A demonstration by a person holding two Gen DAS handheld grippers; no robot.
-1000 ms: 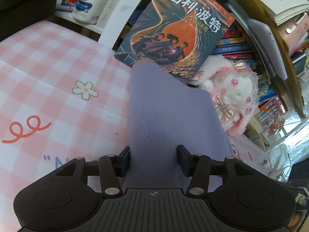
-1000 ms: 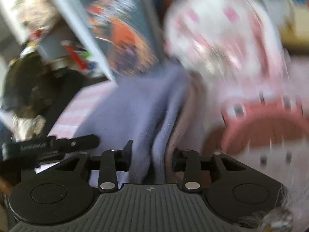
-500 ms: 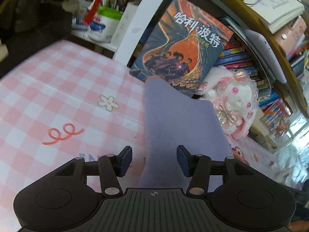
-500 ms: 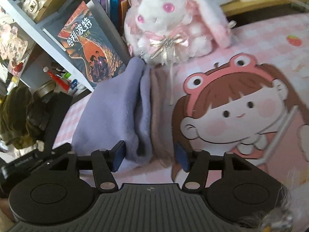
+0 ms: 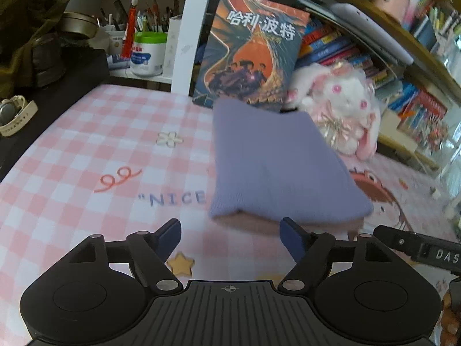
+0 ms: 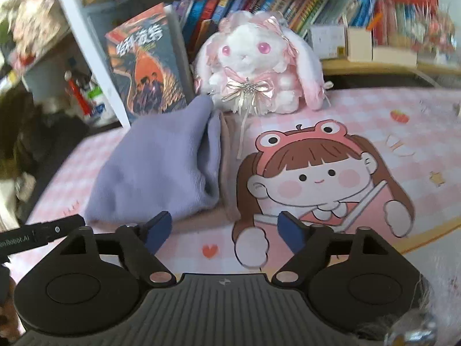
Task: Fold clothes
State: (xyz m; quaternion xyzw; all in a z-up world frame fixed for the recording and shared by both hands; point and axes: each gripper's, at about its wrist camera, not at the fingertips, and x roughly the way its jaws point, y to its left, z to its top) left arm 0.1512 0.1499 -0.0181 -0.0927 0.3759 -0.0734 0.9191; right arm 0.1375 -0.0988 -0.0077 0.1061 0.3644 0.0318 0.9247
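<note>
From the left wrist camera I see my left hand-held gripper (image 5: pixel 230 235) with its jaws opening, already spread wide, and nothing between the blue pads. The folded lilac garment (image 5: pixel 282 167) lies just ahead of the fingertips and a little toward the right finger, flat on the pink checked sheet (image 5: pixel 86 150), apart from both pads. A pinkish-brown layer (image 5: pixel 288 226) shows under its near edge. The sheet directly between the fingers carries a yellow star print (image 5: pixel 180 263). Beyond the garment, farther ahead, a book (image 5: pixel 253 49) leans upright against the shelf, and ahead to the right of it sits a white and pink plush rabbit (image 5: pixel 343 106). Far off to the left of the gripper I can make out a wristwatch (image 5: pixel 14 112) on a dark surface.

From the right wrist camera, my right hand-held gripper (image 6: pixel 224 229) is likewise opening, jaws wide, holding nothing; only the sheet shows between the pads. The garment (image 6: pixel 161 164) lies ahead and to the left of this gripper, its near corner just beyond the left finger, not touching it as far as I can tell. Straight ahead and to the right the sheet has a large cartoon girl print (image 6: pixel 314 178). The rabbit (image 6: pixel 253 66) sits farther ahead, just beyond the garment's far end. At the far left of this view I see the tip of the other gripper (image 6: pixel 43 232), beside the garment's left corner.
</note>
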